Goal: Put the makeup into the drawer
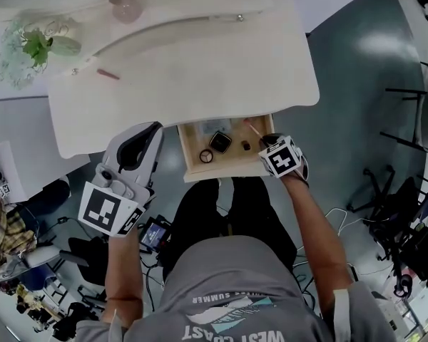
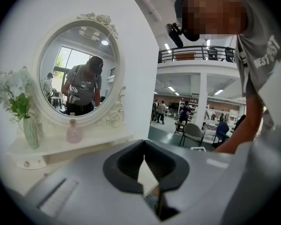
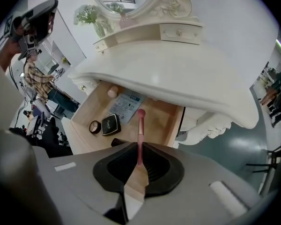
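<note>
Over the open drawer (image 1: 221, 171), at its right end, the right gripper (image 1: 272, 147) points steeply down with its jaws pinching a slim pink stick (image 3: 139, 136) by its near end. The far tip hangs above the drawer's bare wood, near the compact (image 3: 111, 123) and to its right. We judge the stick light, stiff and smooth. It would roll or twist in a loose pinch, so a hold across the shaft, nearer the middle than the end, would steady it best. It also wants laying low rather than dropping, since a tip of that kind may chip or smear. The left gripper (image 1: 146, 137) hangs left of the drawer, in front of the desk (image 1: 200, 70), its jaws pressed together on nothing. The right gripper view alone shows the pinch itself, and a leaflet (image 3: 129, 105) at the drawer's back; the head view gives only the marker cube there and hides the jaws. The head view in turn shows what neither gripper view does: a second stick (image 1: 108, 74) lying on the desk, well behind the drawer and to its left, which we reckon is next to go in. The left gripper view looks away from the drawer to a mirror (image 2: 79, 69) and shows that gripper empty.
</note>
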A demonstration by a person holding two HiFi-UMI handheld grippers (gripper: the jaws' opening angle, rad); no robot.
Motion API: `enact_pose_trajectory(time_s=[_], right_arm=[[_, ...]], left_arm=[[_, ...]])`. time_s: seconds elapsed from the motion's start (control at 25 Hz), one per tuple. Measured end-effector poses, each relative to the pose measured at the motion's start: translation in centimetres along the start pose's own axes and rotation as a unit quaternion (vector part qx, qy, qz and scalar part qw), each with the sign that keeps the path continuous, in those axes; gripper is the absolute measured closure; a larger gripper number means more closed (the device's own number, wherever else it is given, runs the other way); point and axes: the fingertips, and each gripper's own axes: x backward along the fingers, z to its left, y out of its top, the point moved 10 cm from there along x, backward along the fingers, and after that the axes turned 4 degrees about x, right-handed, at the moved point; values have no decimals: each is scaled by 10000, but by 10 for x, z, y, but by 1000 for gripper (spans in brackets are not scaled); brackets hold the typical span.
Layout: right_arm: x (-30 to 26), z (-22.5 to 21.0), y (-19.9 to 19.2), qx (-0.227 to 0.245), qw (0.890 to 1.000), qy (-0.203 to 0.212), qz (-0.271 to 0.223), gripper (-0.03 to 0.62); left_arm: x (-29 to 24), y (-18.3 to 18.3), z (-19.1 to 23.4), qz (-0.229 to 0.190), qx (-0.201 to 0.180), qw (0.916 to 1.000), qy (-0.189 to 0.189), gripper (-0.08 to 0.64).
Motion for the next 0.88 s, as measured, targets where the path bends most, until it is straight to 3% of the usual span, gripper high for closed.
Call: enact_pose_trajectory(time_s=[0.2,0.88], right_arm=[[-11,0,7,53,9997,86,215,555],[-26,-5,6,-450,9968,301,587,551]], left_arm=[[3,1,6,-10,25,10000,46,558],[39,3,20,-231,95,9989,409,558]])
